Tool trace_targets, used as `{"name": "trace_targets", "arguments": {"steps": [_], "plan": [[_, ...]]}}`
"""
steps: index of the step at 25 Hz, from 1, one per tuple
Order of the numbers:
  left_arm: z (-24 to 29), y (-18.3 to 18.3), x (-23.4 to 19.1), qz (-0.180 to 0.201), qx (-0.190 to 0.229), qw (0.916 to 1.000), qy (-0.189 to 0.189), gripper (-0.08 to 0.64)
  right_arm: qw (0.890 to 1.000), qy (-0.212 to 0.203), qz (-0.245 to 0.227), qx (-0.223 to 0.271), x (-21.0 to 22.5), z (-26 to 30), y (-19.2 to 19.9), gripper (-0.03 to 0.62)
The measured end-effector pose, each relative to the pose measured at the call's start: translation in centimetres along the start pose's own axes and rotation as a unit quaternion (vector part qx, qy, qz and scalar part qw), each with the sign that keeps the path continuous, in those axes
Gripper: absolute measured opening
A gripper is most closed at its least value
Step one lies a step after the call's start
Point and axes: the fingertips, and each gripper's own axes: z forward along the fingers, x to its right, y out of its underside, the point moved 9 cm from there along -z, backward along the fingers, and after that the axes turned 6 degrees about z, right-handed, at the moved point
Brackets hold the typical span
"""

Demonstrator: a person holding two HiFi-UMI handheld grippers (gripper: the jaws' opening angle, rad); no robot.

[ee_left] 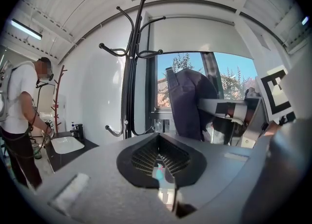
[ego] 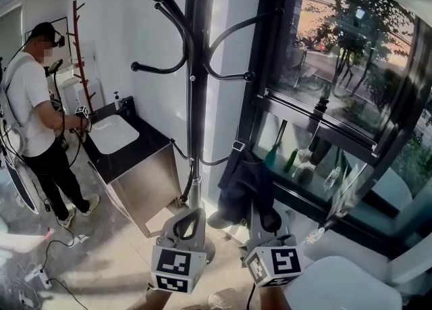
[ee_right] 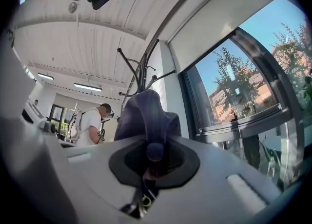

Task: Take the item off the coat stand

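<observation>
A tall black coat stand (ego: 194, 86) with curved hooks rises in front of me. Just right of its pole hangs a dark navy fabric item (ego: 244, 184), close under the tip of a lower hook (ego: 236, 145); I cannot tell if they touch. My right gripper (ego: 259, 217) is shut on this item, whose fabric bulges up between the jaws in the right gripper view (ee_right: 146, 113). In the left gripper view the item (ee_left: 187, 101) hangs right of the stand (ee_left: 130, 71). My left gripper (ego: 194, 214) sits by the stand's base, shut and holding nothing (ee_left: 157, 138).
A large window (ego: 337, 65) with bottles (ego: 291, 160) on its sill fills the right. At left, a person (ego: 34, 99) stands at a black counter with a white sink (ego: 113, 133), beside a red stand (ego: 79, 52). A white seat (ego: 351, 288) lies bottom right.
</observation>
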Motion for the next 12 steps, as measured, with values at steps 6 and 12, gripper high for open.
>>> {"name": "trace_targets", "arguments": {"steps": [6,12], "plan": [[-0.8,0.5,0.5,0.002,0.0,0.9999,0.01,0.005,0.999,0.007,0.0,-0.034,-1.0,-2.1,2.8,0.012],[-2.1,0.5,0.5,0.005,0.001,0.9998,0.018,0.003,0.999,0.009,-0.02,-0.047,-2.6,-3.4,3.6,0.012]]}}
